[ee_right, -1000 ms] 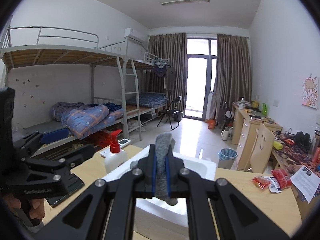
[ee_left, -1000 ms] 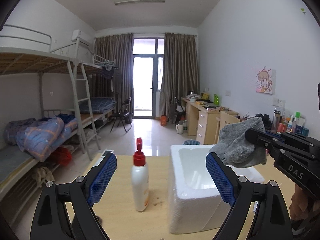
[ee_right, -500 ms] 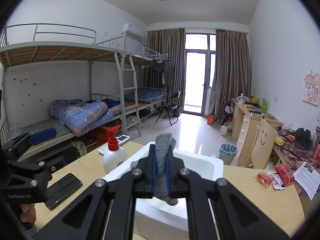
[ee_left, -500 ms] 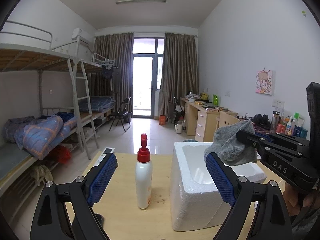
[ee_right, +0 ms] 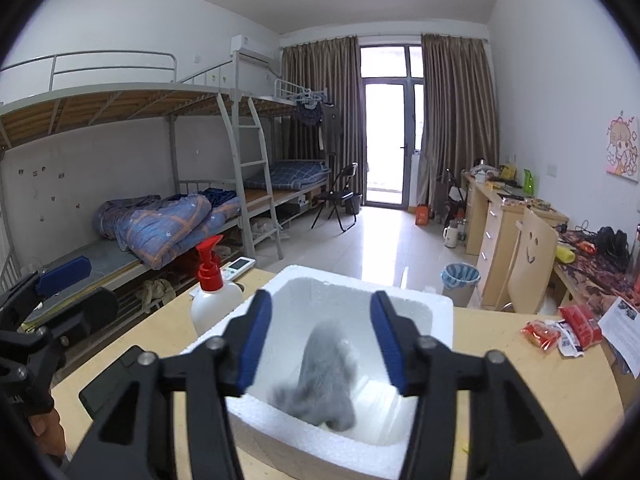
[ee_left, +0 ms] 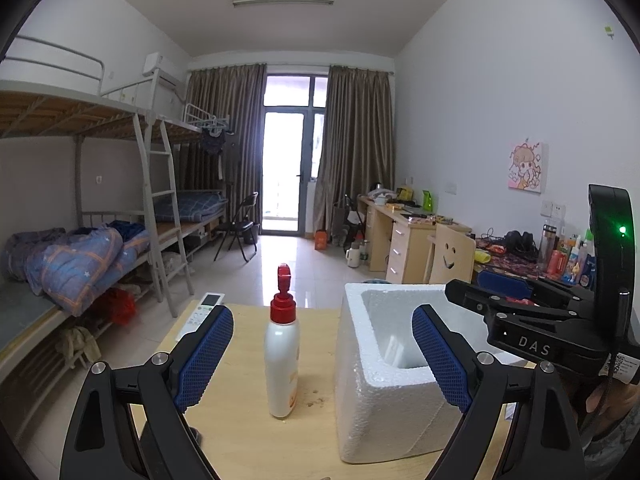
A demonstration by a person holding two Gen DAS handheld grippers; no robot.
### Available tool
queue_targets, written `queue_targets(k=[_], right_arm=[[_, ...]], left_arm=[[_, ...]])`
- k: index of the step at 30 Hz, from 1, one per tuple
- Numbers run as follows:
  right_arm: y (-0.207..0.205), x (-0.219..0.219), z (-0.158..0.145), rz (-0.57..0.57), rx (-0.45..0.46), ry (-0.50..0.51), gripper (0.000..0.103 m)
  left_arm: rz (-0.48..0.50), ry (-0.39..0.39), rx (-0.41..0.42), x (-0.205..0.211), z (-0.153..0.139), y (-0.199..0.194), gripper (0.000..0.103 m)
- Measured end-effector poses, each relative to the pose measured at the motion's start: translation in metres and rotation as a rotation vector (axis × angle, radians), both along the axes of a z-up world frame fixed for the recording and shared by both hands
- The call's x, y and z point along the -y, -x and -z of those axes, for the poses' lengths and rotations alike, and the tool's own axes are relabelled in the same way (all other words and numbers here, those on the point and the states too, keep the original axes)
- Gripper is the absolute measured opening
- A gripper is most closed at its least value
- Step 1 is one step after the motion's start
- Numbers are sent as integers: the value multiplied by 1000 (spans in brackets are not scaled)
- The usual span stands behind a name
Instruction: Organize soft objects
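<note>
A grey soft cloth (ee_right: 324,376) lies inside the white foam box (ee_right: 436,312), blurred in the right wrist view. My right gripper (ee_right: 322,338) is open and empty just above the box, its blue pads on either side of the cloth. My left gripper (ee_left: 322,354) is open and empty over the wooden table, with the foam box (ee_left: 372,392) to its right. The right gripper's body (ee_left: 536,328) shows over the box in the left wrist view; the cloth is hidden there.
A white pump bottle with a red top (ee_left: 282,356) stands left of the box. A white remote (ee_left: 200,314) lies at the table's far left edge. A black phone (ee_right: 116,380) lies near the front left. Red snack packets (ee_right: 560,330) and papers lie at right.
My right gripper has opened and let go of the grey cloth, which has dropped into the foam box. The left gripper has stayed open and shifted only slightly.
</note>
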State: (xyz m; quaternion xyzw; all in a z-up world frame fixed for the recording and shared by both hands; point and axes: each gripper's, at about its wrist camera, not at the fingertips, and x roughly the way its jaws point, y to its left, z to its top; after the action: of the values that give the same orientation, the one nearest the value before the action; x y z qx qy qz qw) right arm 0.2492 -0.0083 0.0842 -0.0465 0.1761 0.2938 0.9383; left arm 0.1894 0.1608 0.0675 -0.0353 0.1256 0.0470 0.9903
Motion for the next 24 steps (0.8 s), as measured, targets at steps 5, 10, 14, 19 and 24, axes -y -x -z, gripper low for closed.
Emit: queue_targets(k=[5,10,14,19,24], right_arm=[[0,-1,1,-4,-5,12,60],[1,1,0,-38,-19,-14,78],[4,0,-1,-46,-12,-13,83],[5,0,-1,-44,-19,-13,84],[8,3,-3,-51,-13,-16,84]], left_arm=[[-2,7,-2,-1,0,0,92],[-5,9,-3,-2,-1,0,92],[-8,13,-4,-2,0,-1,92],[-14,11,-2,-1,0,1,92],[-27,14,-2,-2,-2,4,92]])
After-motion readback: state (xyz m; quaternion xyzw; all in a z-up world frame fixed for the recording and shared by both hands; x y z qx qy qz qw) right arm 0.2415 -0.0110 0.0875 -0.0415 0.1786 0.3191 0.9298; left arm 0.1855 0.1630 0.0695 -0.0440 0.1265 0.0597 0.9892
